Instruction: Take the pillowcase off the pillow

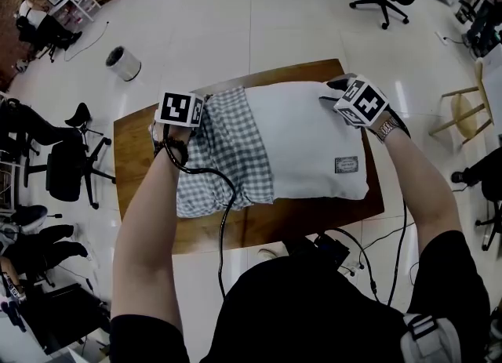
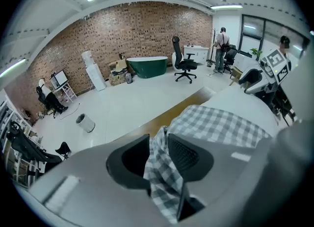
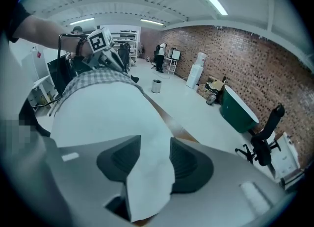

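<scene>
Left gripper (image 2: 158, 145) jaws stood slightly parted, a fold of the grey-and-white checked fabric pillowcase (image 1: 223, 157) loose between them; right gripper (image 3: 155, 147) jaws stood parted about an edge of the white rectangular pillow (image 1: 306, 142). The pillowcase lay bunched over the pillow's left end on the brown wooden table (image 1: 314, 216). Recommended procedure — re-pinch both deeper, then pull straight apart, pillow anchored.

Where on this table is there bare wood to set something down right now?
Bare wood shows on the table in the near strip between pillow and person, and left of the checked pillowcase. The far edge is crowded: left gripper and right gripper sit at the far corners, leaving slivers.
</scene>
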`<state>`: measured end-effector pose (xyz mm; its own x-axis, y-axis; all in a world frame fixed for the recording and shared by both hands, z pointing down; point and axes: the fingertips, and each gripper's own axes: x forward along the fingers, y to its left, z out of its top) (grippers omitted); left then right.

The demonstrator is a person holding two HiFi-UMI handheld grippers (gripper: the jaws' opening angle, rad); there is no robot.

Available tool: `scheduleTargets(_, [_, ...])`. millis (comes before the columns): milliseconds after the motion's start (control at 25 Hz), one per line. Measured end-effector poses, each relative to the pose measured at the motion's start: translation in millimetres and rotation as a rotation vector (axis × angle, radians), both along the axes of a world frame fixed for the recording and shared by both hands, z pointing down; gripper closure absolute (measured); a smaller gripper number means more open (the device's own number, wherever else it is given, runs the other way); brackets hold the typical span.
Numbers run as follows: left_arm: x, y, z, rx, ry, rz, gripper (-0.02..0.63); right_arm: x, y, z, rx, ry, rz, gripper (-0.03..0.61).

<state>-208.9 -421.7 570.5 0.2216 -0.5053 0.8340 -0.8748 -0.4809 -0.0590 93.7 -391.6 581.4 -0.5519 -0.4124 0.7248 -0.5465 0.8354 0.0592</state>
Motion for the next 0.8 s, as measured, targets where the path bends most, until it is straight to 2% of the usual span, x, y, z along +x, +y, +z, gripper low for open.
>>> scheduleTargets(400, [3.6, 55.4, -24.2, 0.064, 0.044, 0.011, 0.485, -35.5, 57.3, -24.9, 0.068, 0.014, -0.063, 0.383])
scheduleTargets(800, [28.4, 153.7, -20.1, 0.111, 0.11, 0.015, 0.485, -67.2, 154.3, -13.9, 0.122, 0.033, -0.157, 0.334])
